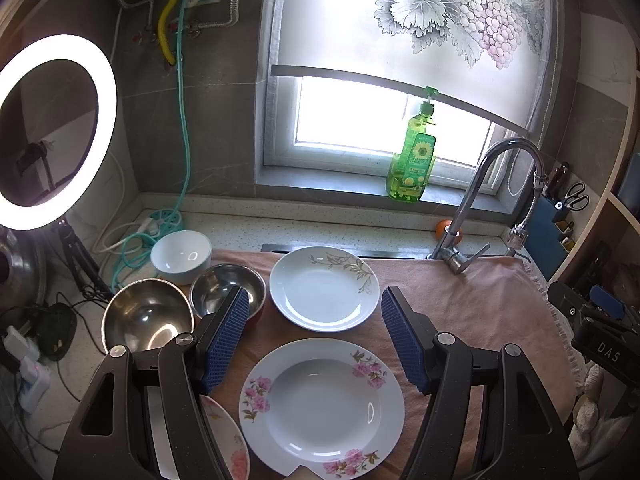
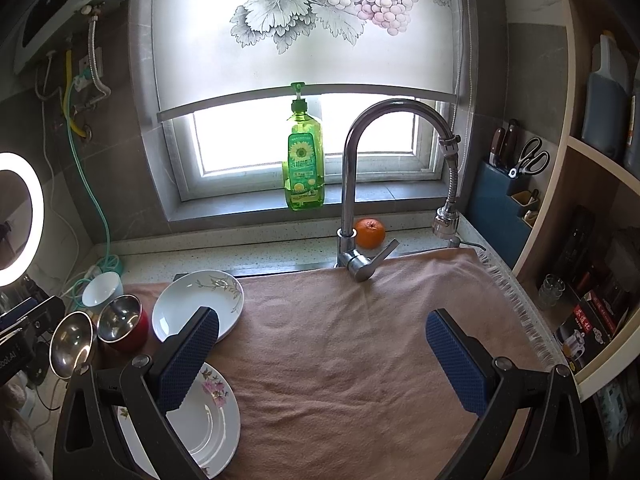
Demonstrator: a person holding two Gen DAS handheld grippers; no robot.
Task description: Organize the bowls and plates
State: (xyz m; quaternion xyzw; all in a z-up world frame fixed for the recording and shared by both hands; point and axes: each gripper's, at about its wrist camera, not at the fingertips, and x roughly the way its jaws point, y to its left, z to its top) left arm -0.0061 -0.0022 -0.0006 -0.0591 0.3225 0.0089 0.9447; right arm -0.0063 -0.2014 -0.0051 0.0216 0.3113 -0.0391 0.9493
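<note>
Hovering with left gripper fingers spread wide and released, grasping nothing, pink-flowered plate lying just below and between them, gold-leaf plate resting beyond the tips. Holding right gripper fingers likewise released above bare pink towel on the bench, steel bowls sitting off to the left.

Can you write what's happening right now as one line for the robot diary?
left hand-held gripper: open, empty, above pink-flower plate | right hand-held gripper: open, empty, above towel | bowls: unstacked
</note>
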